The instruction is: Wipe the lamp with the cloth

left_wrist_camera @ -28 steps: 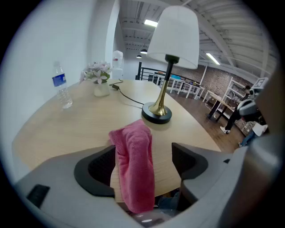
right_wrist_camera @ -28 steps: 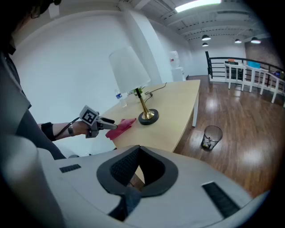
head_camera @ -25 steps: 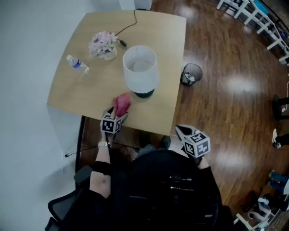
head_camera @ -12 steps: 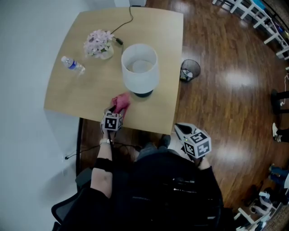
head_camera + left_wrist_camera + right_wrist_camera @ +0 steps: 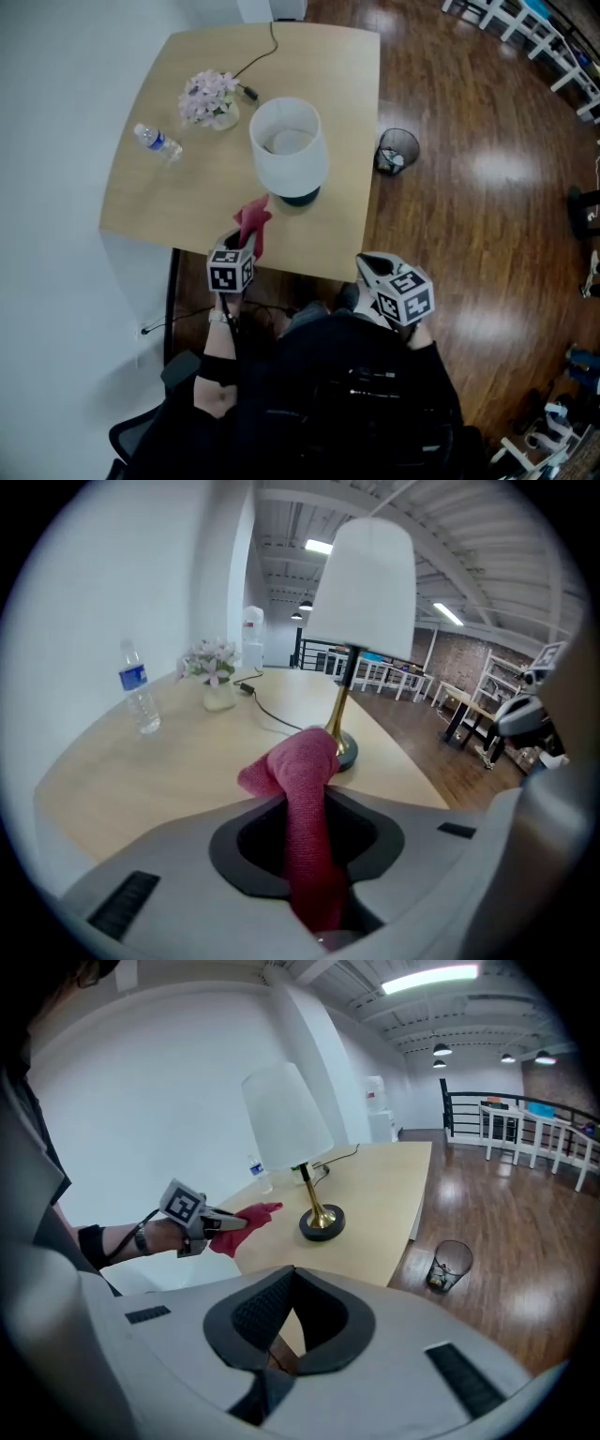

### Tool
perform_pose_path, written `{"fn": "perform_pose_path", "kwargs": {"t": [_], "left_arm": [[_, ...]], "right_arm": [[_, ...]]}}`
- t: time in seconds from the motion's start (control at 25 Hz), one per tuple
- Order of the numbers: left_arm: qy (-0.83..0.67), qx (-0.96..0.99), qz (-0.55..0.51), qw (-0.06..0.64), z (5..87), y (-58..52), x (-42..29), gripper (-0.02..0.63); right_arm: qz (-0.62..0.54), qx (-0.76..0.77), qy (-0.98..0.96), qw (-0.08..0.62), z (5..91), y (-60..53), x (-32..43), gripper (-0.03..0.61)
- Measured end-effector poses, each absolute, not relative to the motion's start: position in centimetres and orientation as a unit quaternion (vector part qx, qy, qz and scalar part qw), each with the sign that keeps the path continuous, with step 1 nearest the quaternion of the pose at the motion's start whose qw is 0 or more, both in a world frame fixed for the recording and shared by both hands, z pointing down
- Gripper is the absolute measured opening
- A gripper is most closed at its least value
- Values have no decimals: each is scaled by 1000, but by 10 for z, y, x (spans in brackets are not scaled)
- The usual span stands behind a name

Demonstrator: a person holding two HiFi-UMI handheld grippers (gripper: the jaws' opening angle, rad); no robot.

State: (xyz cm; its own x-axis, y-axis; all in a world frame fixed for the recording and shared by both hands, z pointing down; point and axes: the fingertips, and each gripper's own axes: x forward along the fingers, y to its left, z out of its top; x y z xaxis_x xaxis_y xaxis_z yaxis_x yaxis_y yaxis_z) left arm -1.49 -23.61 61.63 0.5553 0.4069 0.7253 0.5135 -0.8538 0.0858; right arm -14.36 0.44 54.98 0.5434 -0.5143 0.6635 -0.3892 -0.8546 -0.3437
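Observation:
A white-shaded lamp [image 5: 289, 148] with a brass stem and dark base stands near the table's front right. My left gripper [image 5: 246, 240] hovers just in front of the base. Its jaws have just been closing and now pinch the red cloth [image 5: 254, 220], which sticks out past the fingertips toward the lamp. In the left gripper view the cloth [image 5: 302, 780] runs up between the jaws, with the lamp [image 5: 366, 583] behind it. My right gripper [image 5: 373, 272] hangs off the table's front right corner, shut and with nothing in it. The right gripper view shows the lamp [image 5: 286, 1115] and the held cloth [image 5: 246, 1218].
A water bottle [image 5: 157, 141] lies at the table's left, and a vase of pink flowers [image 5: 211, 97] stands behind the lamp. The lamp's cable [image 5: 262, 52] runs to the back edge. A wire waste bin [image 5: 398, 152] stands on the wooden floor to the right.
The left gripper has closed on the red cloth and lifted it off the table. The right gripper has barely shifted.

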Motion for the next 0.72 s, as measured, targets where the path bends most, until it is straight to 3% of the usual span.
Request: {"fn": "perform_pose_path", "kwargs": {"t": [0.16,0.4,0.72], "left_arm": [[-282,-883,-373,41,564,-212,-53,94],[-300,-883,-356,-58,526,-170,-123,89],[-290,-896,-331,-55,508,-152,-141,86]], "right_arm": [[-389,-878,266,82,544,5,-137,6],[-376,-873,295,95,537,4,-142,6],[-366,-868,316,114,531,9,-155,6]]}}
